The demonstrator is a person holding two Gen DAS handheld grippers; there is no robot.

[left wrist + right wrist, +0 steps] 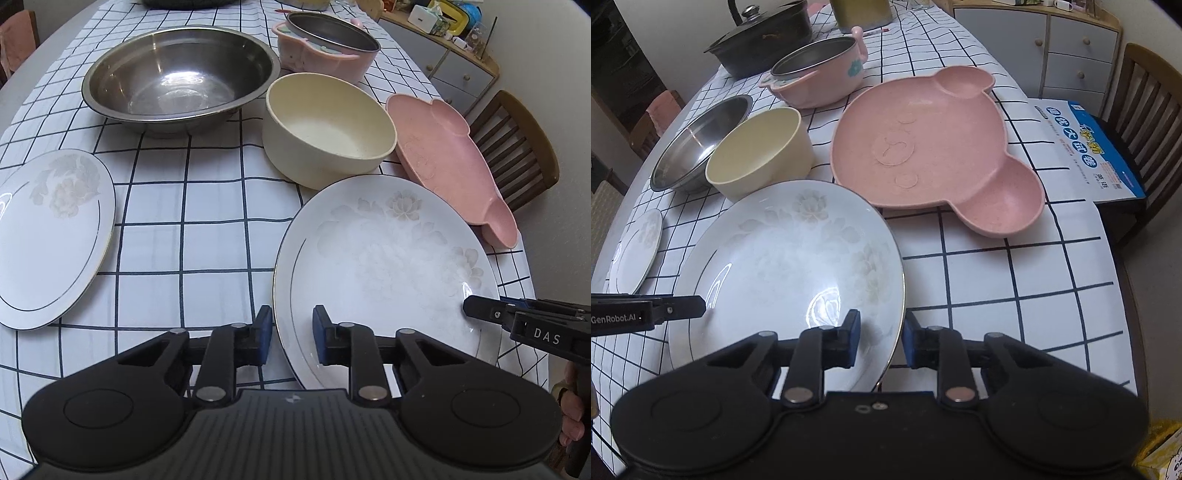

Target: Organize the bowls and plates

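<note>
Two white plates [384, 266] [48, 236], one pink tray [923, 147] — three bowls [181, 74] [328, 129] [820, 70].

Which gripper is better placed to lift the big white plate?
Both, really: the left gripper and the right gripper each straddle opposite rims of the big white plate, jaws open.

On the checked tablecloth [207, 206], a large white floral plate [384, 266] is sitting nearest; a cream bowl [328, 129] behind it; a steel bowl [177, 74] lying behind-left; a pink bear-shaped tray [923, 147] sitting right.
</note>
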